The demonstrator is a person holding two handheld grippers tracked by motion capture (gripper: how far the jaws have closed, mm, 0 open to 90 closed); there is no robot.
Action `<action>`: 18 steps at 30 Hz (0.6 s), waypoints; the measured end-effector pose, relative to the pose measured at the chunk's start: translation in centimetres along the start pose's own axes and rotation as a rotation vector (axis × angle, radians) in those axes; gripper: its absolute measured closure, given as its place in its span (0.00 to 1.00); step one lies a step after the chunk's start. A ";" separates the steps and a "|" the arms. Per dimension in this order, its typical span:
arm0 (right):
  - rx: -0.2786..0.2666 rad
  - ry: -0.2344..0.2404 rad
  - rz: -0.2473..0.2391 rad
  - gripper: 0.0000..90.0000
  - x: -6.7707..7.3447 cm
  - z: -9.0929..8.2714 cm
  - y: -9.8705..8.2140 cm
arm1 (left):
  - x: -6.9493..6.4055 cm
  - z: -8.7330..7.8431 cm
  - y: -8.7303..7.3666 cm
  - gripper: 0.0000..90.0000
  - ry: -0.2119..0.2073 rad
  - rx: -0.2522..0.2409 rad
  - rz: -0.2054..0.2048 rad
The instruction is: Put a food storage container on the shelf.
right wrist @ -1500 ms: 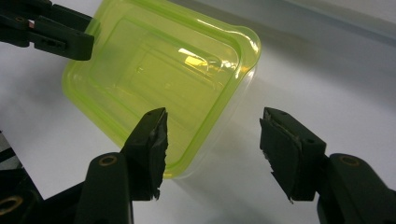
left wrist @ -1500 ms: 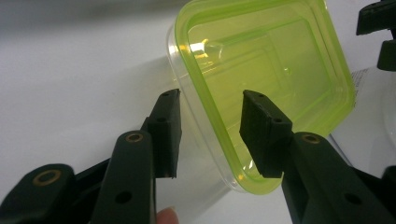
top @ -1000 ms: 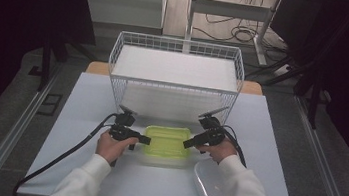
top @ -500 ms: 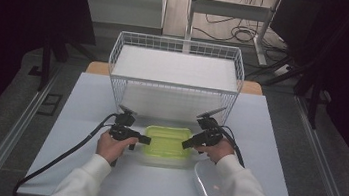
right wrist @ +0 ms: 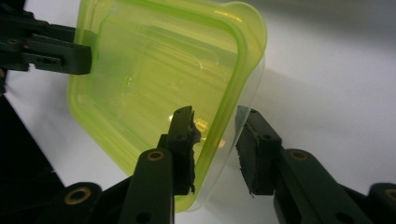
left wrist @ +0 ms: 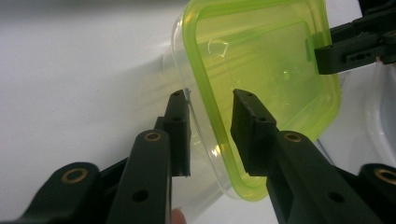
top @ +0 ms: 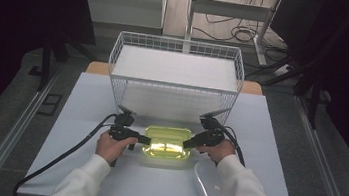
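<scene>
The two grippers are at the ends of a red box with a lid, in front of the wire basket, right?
Not quite: the box is clear with a yellow-green lid, not red, as the high view shows. The rest holds: the left gripper and right gripper are at its two ends, in front of the wire basket.
</scene>
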State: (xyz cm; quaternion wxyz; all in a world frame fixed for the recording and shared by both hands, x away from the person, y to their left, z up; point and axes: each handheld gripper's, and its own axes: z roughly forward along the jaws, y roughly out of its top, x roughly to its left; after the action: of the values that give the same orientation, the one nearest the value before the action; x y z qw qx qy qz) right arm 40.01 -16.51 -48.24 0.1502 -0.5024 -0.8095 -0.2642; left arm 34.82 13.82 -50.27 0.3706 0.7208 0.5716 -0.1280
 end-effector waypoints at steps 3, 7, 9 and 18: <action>-0.009 0.026 0.015 0.80 -0.3 -0.3 -0.2 | 0.6 -0.2 -0.2 0.84 -0.055 -0.008 -0.025; -0.019 0.027 -0.001 0.83 -0.1 -0.6 -0.4 | 0.4 -0.4 -0.4 0.86 -0.054 -0.016 -0.013; -0.031 0.021 -0.008 0.84 0.1 -0.8 -0.5 | 0.2 -0.5 -0.5 0.87 -0.047 -0.018 0.001; -0.098 0.006 -0.081 0.86 1.2 -2.1 -1.1 | -0.6 -1.7 -0.8 0.88 -0.055 -0.080 0.040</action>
State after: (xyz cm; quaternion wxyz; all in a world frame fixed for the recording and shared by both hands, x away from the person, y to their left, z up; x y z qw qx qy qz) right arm 38.41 -17.21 -46.20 0.1170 -0.4753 -0.8147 -0.3110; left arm 33.45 14.56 -49.07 0.4173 0.7128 0.5514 -0.1171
